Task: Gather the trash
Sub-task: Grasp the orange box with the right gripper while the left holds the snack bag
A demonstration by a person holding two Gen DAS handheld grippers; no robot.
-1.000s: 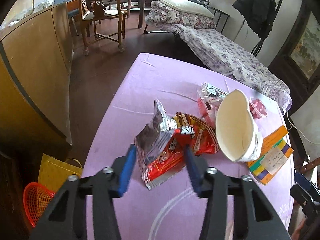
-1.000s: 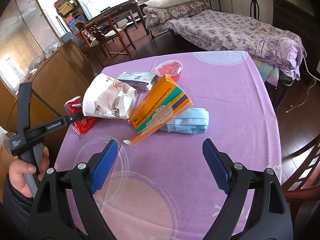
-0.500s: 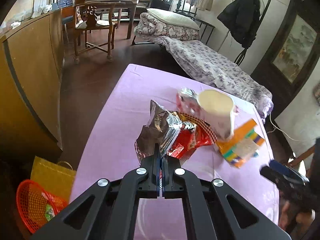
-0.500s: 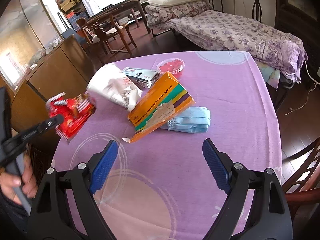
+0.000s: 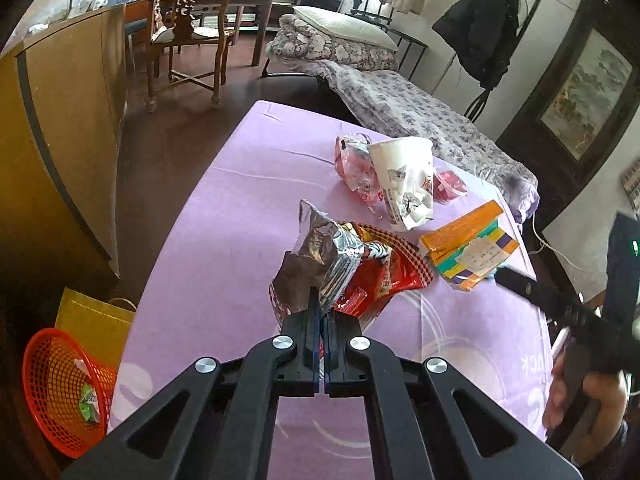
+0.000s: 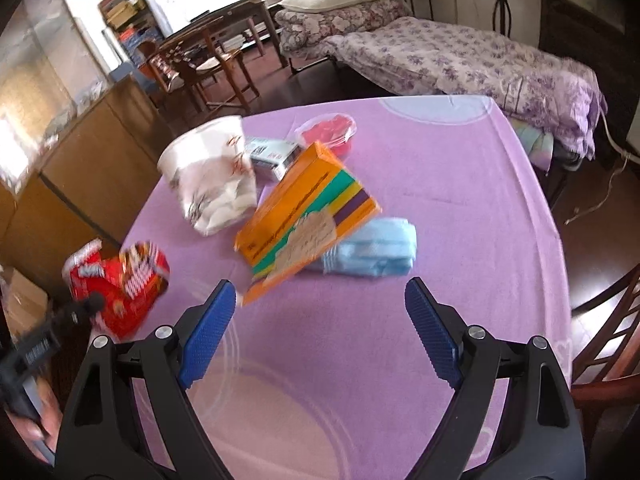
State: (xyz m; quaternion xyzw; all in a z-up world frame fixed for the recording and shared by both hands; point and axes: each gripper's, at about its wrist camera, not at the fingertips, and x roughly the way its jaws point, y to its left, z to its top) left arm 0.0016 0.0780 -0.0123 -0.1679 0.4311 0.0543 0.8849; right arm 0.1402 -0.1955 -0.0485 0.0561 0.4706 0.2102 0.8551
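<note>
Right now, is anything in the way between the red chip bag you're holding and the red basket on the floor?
Nothing visible blocks it. The left gripper is shut on the chip bag, and the red basket lies beside the table, past its edge, with open space between.

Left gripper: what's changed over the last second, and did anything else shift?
The left gripper closed on the red snack wrapper and lifted it off the table. The paper cup tipped from lying towards upright. The right gripper stayed open; the orange box kept its place.

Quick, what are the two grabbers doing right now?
Left gripper: shut on the red snack wrapper.
Right gripper: open, holding nothing.
</note>
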